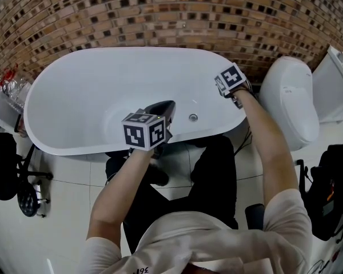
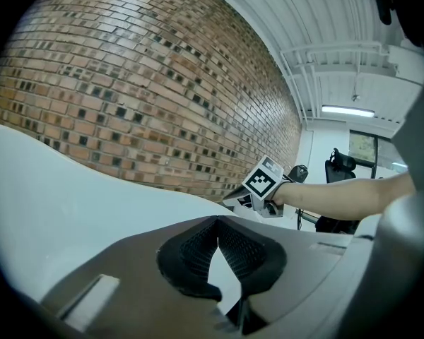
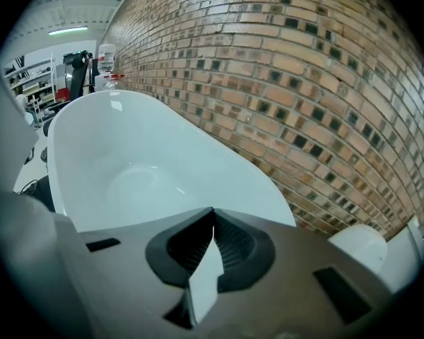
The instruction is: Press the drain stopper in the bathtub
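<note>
- While looking for the drain stopper (image 1: 193, 117), finding it as a small round metal disc low inside the bathtub (image 1: 86, 90), toward the near wall and the right-hand end, with nothing touching it.
- Hovering the left tongs (image 1: 167, 108) just to the left of that disc, above the near rim and pointing into the tub.
- Holding those tongs fully closed, going by the left gripper view (image 2: 218, 222): ribbed pads meeting at the tip, nothing caught between them, white tub and brick wall (image 2: 127, 90) lying beyond.
- Holding the right tongs (image 1: 228, 85) by the rim at the tub's right end, farther from the disc than the left pair.
- Pinching these fully together too, with nothing in the grip (image 3: 213, 214), and looking along the white basin.
- Judging the step in hand to be the approach: neither pair touching the stopper, the press not yet made.
- Judging the next move to be calling for the nearer, left pair: lowering the closed tip squarely onto the middle of the disc and pushing straight down.
- Expecting a closed tip to serve well as a blunt prod, while risking a slip off the smooth metal if landing off-centre.
- Moving outward, noting a toilet (image 1: 288, 101) just right of the tub and a pale tiled floor (image 1: 74, 181) below.
</note>
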`<state>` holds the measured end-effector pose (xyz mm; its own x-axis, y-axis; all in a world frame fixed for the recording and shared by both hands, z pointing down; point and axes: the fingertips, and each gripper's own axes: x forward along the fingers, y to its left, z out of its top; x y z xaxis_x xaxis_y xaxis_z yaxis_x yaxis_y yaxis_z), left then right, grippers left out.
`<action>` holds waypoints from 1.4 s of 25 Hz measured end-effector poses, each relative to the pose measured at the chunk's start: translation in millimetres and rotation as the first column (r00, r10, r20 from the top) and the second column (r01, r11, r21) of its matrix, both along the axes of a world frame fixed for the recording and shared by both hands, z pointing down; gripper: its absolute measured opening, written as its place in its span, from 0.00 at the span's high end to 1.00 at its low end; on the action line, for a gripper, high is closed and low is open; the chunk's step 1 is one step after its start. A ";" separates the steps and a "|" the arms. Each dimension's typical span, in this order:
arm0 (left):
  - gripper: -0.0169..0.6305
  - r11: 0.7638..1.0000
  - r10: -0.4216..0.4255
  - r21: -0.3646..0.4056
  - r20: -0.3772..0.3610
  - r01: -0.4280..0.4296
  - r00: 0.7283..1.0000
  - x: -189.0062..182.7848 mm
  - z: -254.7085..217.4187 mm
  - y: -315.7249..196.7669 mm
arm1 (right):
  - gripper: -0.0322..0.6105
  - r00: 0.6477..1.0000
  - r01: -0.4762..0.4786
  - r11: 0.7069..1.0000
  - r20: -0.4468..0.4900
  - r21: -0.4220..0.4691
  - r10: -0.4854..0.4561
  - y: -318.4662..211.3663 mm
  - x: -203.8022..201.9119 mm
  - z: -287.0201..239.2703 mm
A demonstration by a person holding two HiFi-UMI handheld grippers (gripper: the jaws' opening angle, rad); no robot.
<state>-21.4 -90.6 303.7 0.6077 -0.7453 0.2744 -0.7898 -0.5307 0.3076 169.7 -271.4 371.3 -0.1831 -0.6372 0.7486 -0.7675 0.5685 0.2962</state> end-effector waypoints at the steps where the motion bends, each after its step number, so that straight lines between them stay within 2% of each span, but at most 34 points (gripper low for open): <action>1: 0.98 1.000 0.001 0.002 -0.001 -0.001 1.000 1.3 -1.0 1.1 | 0.93 1.000 0.003 1.000 0.002 0.008 -0.003 1.4 0.4 -3.4; 16: 0.98 1.000 0.001 0.024 -0.006 -0.001 1.000 3.8 -10.0 13.8 | 0.93 0.999 0.039 0.995 0.001 0.093 -0.039 26.3 3.8 -39.9; 23: 0.98 0.999 0.009 0.033 -0.011 -0.008 1.000 8.0 -12.7 19.4 | 0.93 0.997 0.072 0.988 0.032 0.137 -0.077 44.1 -7.7 -61.7; 35: 0.98 0.999 0.002 0.050 -0.024 -0.001 1.000 3.8 -21.1 26.4 | 0.93 0.990 0.076 0.985 0.102 0.155 -0.093 66.6 -22.6 -80.3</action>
